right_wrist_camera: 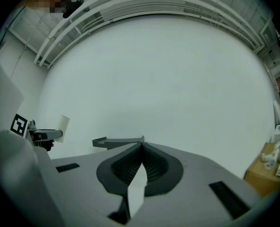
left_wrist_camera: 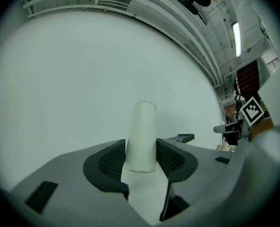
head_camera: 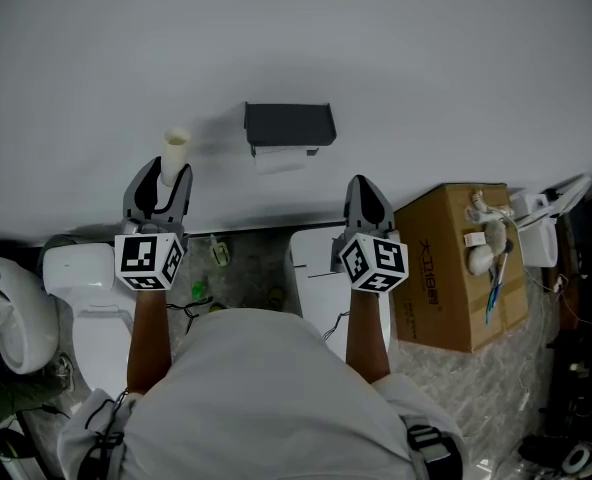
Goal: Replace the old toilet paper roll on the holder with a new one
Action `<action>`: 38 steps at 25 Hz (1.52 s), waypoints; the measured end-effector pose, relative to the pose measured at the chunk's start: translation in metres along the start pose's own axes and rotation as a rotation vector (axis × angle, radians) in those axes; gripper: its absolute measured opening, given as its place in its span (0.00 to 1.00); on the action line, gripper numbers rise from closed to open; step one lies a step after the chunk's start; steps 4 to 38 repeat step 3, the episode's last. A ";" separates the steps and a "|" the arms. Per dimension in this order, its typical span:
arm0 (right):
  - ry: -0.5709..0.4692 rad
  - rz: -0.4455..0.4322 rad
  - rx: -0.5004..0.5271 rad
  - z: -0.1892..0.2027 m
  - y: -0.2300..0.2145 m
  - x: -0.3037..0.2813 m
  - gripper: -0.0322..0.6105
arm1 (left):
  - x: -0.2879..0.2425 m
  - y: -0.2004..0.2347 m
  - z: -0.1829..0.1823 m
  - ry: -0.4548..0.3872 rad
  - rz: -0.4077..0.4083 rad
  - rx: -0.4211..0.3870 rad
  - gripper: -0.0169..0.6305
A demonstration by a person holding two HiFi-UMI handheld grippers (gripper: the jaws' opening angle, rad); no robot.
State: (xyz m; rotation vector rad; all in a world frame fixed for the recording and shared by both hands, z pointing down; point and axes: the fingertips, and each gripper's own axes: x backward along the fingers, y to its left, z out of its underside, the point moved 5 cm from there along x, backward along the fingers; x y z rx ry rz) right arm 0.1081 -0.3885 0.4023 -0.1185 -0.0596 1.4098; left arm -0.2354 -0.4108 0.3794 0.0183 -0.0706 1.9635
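Left gripper (left_wrist_camera: 141,159) clamped on bare cardboard tube (left_wrist_camera: 142,131), which stands upright between its jaws. Right gripper (right_wrist_camera: 141,151) jaws pressed together. Dark wall holder (head_camera: 289,123) ahead, between both grippers.

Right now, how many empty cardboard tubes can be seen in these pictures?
1. The cardboard tube stands upright, clamped between the jaws of the left gripper. Another may be hidden inside the wall holder, whose cover conceals its contents.

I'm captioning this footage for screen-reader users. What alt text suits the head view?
Seen from above, the left gripper holds a bare cardboard tube upright while the right gripper is shut and empty, both facing a white wall. A dark paper holder is mounted on the wall above and between them; a cardboard box stands at right.
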 end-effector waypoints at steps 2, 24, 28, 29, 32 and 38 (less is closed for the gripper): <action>-0.002 -0.003 -0.003 0.000 0.000 -0.001 0.06 | 0.000 0.001 0.000 0.000 -0.001 -0.001 0.37; -0.003 -0.004 -0.004 0.001 0.000 -0.002 0.06 | 0.000 0.001 0.001 0.000 -0.001 -0.001 0.37; -0.003 -0.004 -0.004 0.001 0.000 -0.002 0.06 | 0.000 0.001 0.001 0.000 -0.001 -0.001 0.37; -0.003 -0.004 -0.004 0.001 0.000 -0.002 0.06 | 0.000 0.001 0.001 0.000 -0.001 -0.001 0.37; -0.003 -0.004 -0.004 0.001 0.000 -0.002 0.06 | 0.000 0.001 0.001 0.000 -0.001 -0.001 0.37; -0.003 -0.004 -0.004 0.001 0.000 -0.002 0.06 | 0.000 0.001 0.001 0.000 -0.001 -0.001 0.37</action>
